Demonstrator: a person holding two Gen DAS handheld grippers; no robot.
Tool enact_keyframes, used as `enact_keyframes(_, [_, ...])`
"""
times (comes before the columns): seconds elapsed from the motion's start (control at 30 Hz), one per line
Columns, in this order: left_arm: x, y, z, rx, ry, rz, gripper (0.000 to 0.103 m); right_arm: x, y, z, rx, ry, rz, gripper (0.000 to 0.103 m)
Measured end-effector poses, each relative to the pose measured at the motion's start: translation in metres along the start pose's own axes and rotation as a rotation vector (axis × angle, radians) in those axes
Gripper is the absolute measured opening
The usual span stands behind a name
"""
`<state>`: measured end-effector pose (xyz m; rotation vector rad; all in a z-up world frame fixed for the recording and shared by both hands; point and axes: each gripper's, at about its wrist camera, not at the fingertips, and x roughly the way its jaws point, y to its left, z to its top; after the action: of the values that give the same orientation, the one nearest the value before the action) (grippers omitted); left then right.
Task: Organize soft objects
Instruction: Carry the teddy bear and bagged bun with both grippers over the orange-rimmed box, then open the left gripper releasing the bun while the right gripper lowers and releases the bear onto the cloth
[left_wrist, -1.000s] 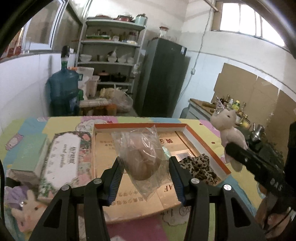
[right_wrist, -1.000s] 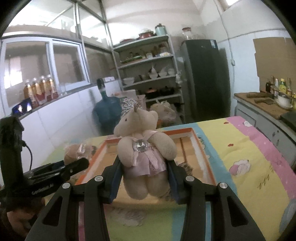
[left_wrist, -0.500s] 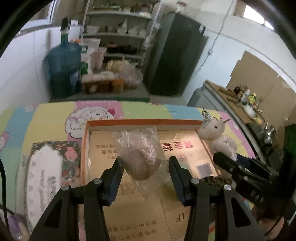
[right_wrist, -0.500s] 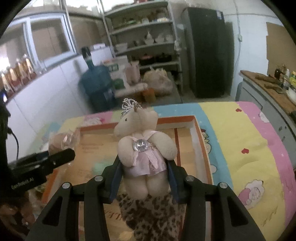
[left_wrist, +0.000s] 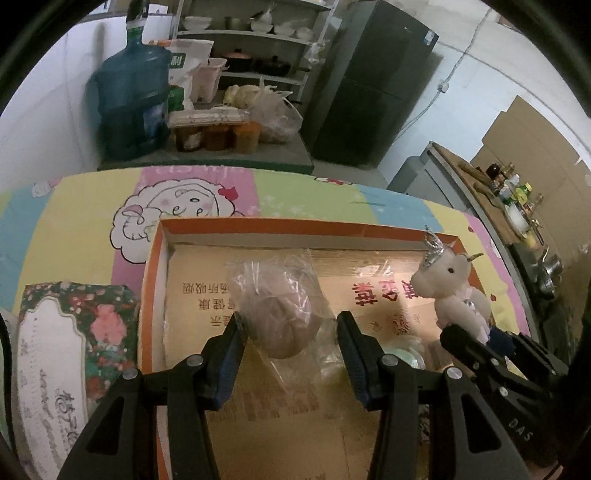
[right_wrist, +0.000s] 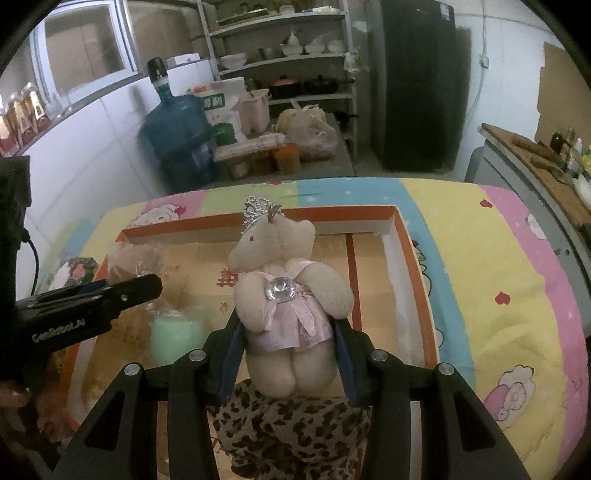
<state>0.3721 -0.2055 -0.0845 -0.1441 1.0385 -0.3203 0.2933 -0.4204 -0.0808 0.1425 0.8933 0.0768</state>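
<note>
My left gripper (left_wrist: 290, 332) is shut on a brown soft lump in a clear plastic bag (left_wrist: 280, 306) and holds it over the orange-rimmed cardboard box (left_wrist: 155, 280). My right gripper (right_wrist: 288, 343) is shut on a cream teddy bear (right_wrist: 288, 295) with a silver crown and pink dress, above the same box (right_wrist: 410, 254). The bear also shows in the left wrist view (left_wrist: 454, 291). A leopard-print soft item (right_wrist: 291, 432) and a pale green soft item (right_wrist: 177, 336) lie in the box.
A floral tin box (left_wrist: 62, 354) lies left of the cardboard box on the cartoon-print cloth (left_wrist: 74, 221). Behind the table stand a blue water bottle (left_wrist: 129, 96), shelves with dishes (right_wrist: 288, 55) and a dark fridge (left_wrist: 369, 81).
Both grippers have moved forward and tilted down over the box, each still holding its item. The bear has come lower, close above the leopard-print item.
</note>
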Motion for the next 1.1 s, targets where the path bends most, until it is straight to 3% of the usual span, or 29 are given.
enact_keyframes(0.23, [0.010, 0.000, 0.000, -0.003, 0.032, -0.025, 0.052, 0.008, 0.000, -0.001, 0.003, 0.010, 0.013, 0.050])
enact_keyframes(0.37, [0.005, -0.006, -0.001, -0.001, 0.021, -0.011, 0.061, 0.008, -0.002, -0.005, 0.012, 0.003, 0.021, 0.056])
enact_keyframes(0.5, [-0.010, -0.015, -0.003, 0.023, -0.060, 0.018, 0.068, 0.000, 0.000, -0.008, 0.003, -0.021, 0.018, 0.060])
enact_keyframes(0.57, [-0.019, -0.018, -0.004, 0.033, -0.103, 0.031, 0.078, -0.005, 0.001, -0.010, 0.000, -0.037, 0.013, 0.063])
enact_keyframes(0.7, [-0.043, -0.028, -0.006, 0.069, -0.200, 0.048, 0.084, -0.019, 0.004, -0.014, -0.005, -0.077, 0.004, 0.065])
enact_keyframes(0.9, [-0.075, -0.038, -0.016, 0.126, -0.262, 0.000, 0.088, -0.047, 0.009, -0.030, 0.003, -0.138, -0.019, 0.065])
enact_keyframes(1.1, [-0.111, -0.041, -0.042, 0.166, -0.395, -0.037, 0.094, -0.085, 0.017, -0.059, 0.047, -0.241, -0.011, 0.065])
